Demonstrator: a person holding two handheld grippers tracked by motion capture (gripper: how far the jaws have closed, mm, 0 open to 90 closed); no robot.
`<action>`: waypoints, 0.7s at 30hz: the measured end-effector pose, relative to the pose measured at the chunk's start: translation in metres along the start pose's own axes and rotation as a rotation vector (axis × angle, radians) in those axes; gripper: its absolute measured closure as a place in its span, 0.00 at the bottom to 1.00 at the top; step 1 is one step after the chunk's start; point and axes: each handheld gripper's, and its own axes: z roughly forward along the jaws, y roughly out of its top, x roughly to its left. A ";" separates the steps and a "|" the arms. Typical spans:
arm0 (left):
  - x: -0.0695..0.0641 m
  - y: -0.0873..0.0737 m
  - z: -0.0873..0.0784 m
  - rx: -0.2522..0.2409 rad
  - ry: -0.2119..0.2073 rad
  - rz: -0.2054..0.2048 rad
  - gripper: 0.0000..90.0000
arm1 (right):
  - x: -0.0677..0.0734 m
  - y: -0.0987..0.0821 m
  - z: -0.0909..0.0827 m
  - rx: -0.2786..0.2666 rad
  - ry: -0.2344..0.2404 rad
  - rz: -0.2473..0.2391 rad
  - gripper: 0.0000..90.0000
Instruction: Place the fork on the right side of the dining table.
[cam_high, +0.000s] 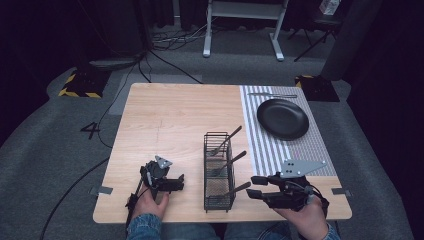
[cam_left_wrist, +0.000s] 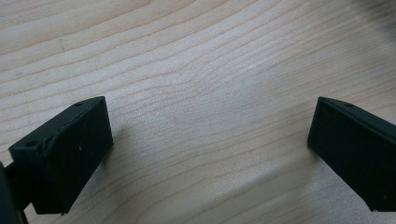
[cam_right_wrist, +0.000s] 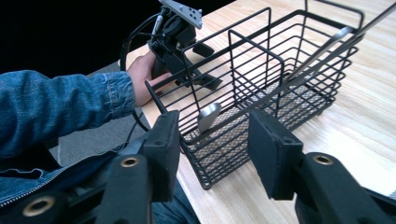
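Note:
A black wire caddy (cam_high: 219, 172) with three compartments stands near the table's front edge, and a utensil leans in each. The nearest utensil's handle (cam_high: 241, 188) points at my right gripper (cam_high: 254, 187), which is open just right of the caddy. In the right gripper view the caddy (cam_right_wrist: 261, 88) rises just beyond the open right gripper (cam_right_wrist: 212, 140), and a spoon (cam_right_wrist: 208, 115) rests in its near compartment. My left gripper (cam_high: 178, 183) sits left of the caddy, low over the wood. The left gripper (cam_left_wrist: 210, 140) is open wide with nothing but bare tabletop between its fingers.
A black plate (cam_high: 282, 118) lies on a striped placemat (cam_high: 260, 145) at the back right, with a piece of cutlery (cam_high: 272, 95) beyond it. The wooden table (cam_high: 170, 120) is bare at left and centre. The other hand and a denim sleeve (cam_right_wrist: 56, 107) appear behind the caddy.

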 end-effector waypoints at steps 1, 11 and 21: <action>0.000 0.000 0.000 0.000 0.000 0.000 0.00 | 0.000 0.001 0.002 0.007 0.008 0.004 0.63; 0.000 0.000 0.000 0.000 -0.001 0.001 0.00 | 0.000 0.006 0.013 0.032 0.018 0.005 0.74; 0.000 0.000 0.000 0.000 0.000 0.000 0.00 | 0.000 0.009 0.016 0.040 0.023 0.010 0.87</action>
